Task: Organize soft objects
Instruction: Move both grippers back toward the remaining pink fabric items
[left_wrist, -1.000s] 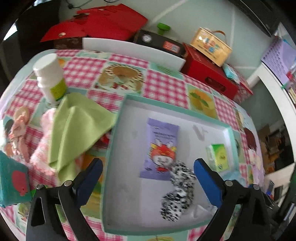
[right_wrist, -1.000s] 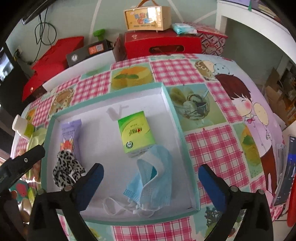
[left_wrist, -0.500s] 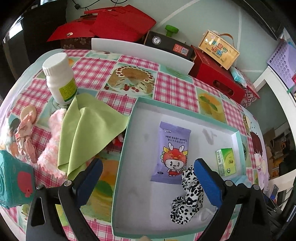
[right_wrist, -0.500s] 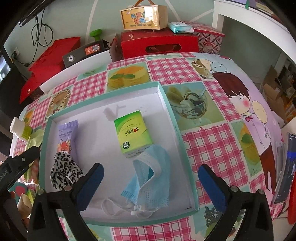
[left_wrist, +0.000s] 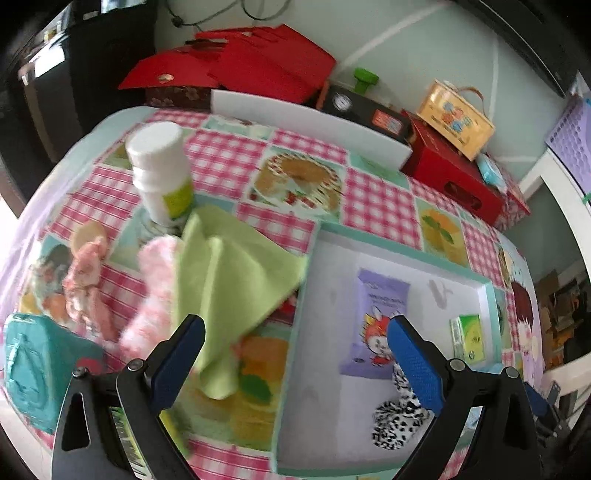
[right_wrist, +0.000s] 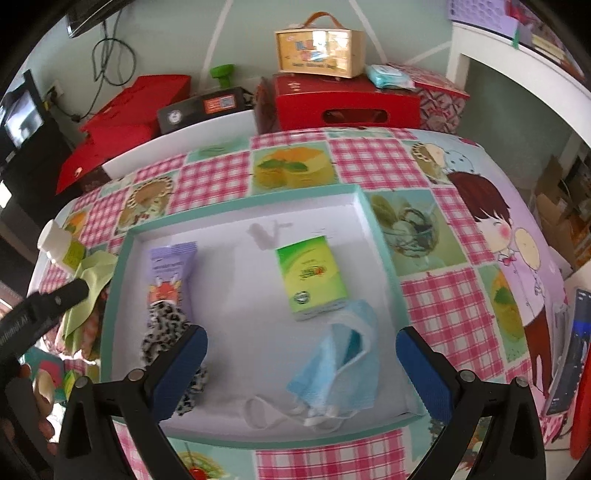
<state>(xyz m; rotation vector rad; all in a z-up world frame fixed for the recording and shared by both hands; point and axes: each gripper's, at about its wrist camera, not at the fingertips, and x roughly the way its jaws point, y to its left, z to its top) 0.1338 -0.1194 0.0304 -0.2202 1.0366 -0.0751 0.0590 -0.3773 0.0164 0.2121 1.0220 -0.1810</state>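
Note:
A white tray with a teal rim (left_wrist: 317, 236) (right_wrist: 384, 236) sits on the checked tablecloth. In it lie a purple wipes pack (left_wrist: 373, 321) (right_wrist: 168, 273), a leopard-print scrunchie (left_wrist: 397, 421) (right_wrist: 162, 325), a green tissue pack (right_wrist: 312, 277) (left_wrist: 471, 338) and a blue face mask (right_wrist: 343, 373). Left of the tray lie a green cloth (left_wrist: 229, 273) (right_wrist: 86, 288), a fluffy pink sock (left_wrist: 155, 288) and a pink hair tie (left_wrist: 86, 273). My left gripper (left_wrist: 295, 354) is open and empty, above the tray's left edge. My right gripper (right_wrist: 301, 363) is open and empty, above the tray's near part.
A white bottle (left_wrist: 162, 173) stands behind the green cloth. A teal box (left_wrist: 33, 369) sits at the near left. Red boxes (right_wrist: 347, 107), a black box (right_wrist: 201, 109) and a yellow case (right_wrist: 317, 50) line the far side. A phone (right_wrist: 569, 350) lies at the right.
My left gripper has swung left, from over the scrunchie and wipes to the tray's left edge near the green cloth. My right gripper has barely moved.

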